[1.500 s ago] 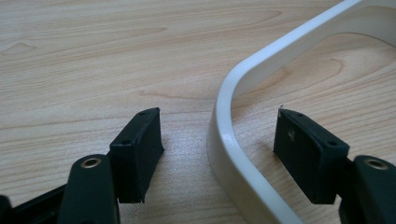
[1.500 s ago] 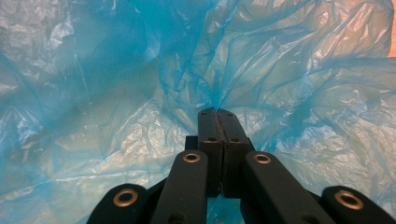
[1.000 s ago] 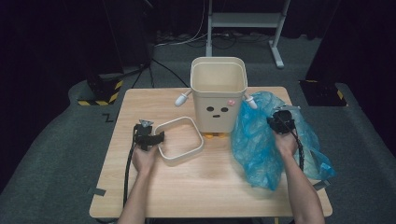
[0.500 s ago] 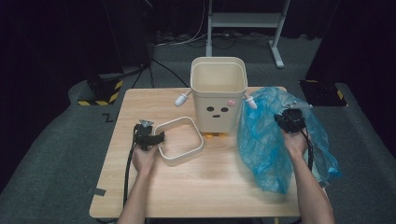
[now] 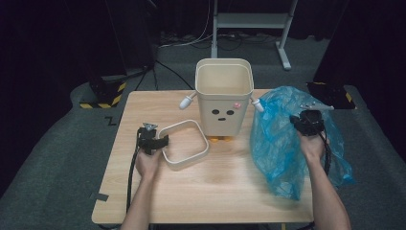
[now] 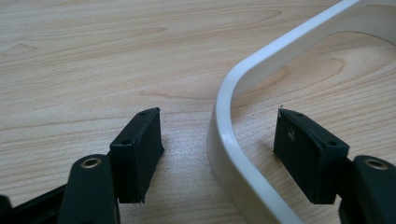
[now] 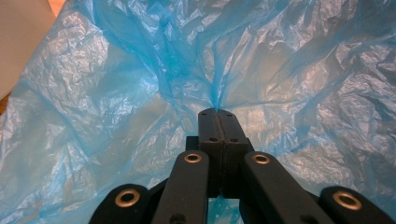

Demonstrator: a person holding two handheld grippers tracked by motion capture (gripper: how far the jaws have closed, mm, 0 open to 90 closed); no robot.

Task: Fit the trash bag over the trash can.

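Observation:
A cream bin (image 5: 224,96) with a drawn face stands upright at the table's back centre. In front of it, to the left, a white square ring (image 5: 190,161) lies flat on the wood. My left gripper (image 5: 162,141) is open, its jaws straddling the ring's left wall (image 6: 289,51) without touching it; the left gripper (image 6: 217,116) rests low on the table. On the right, my right gripper (image 5: 306,120) is shut on a pinch of a crumpled blue plastic bag (image 5: 277,143), held up off the table. The film (image 7: 116,93) bunches at the right gripper (image 7: 218,112).
The wooden table (image 5: 230,191) has bare wood in front of the bin. Behind it on the dark floor stand a metal frame (image 5: 249,21), a black-and-yellow striped base (image 5: 103,96) and cables. A dark flat object (image 5: 330,93) lies past the table's right corner.
My right gripper has risen and drifted right with the blue bag, lifting and stretching the film. The left gripper and the ring have stayed put.

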